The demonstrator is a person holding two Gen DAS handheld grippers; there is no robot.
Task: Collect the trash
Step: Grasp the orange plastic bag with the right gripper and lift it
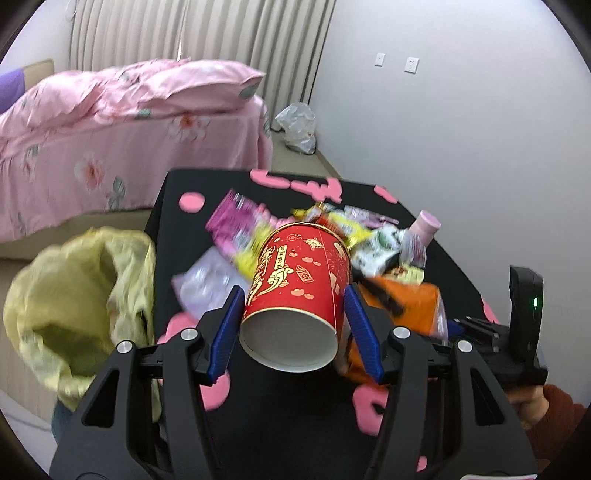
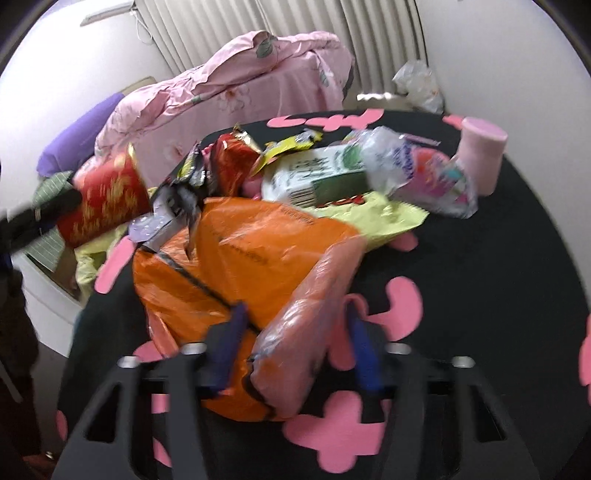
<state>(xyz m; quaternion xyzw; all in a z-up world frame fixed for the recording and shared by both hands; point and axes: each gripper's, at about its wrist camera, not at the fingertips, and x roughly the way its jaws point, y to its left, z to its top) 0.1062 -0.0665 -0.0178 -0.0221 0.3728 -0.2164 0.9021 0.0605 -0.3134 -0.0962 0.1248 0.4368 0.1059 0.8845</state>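
The left gripper [image 1: 293, 314] clamps the red paper cup [image 1: 299, 280] sideways, ready for the yellow trash bag [image 1: 85, 295]. The right gripper [image 2: 295, 350], half-open, straddles the orange plastic bag [image 2: 240, 258]; grip uncertain.

Desk [image 1: 295, 435] in foreground, bed [image 1: 122, 147] behind it at left, against the curtain [image 1: 207, 33]. Lined bin [image 1: 81, 306] just beside desk's left edge. Trash heaped mid-desk: wrappers [image 1: 236, 225] at back, carton [image 2: 317, 177] among them, bottle [image 1: 424, 229] on the heap's right. Paper cup [image 1: 295, 288] tilted, mouth toward camera, between pads of left tool [image 1: 293, 332]. Plastic bag [image 2: 251, 266] right of cup, its near end between pads of right tool [image 2: 295, 354]. Another bag [image 1: 297, 127] on floor by the wall, right of bed.
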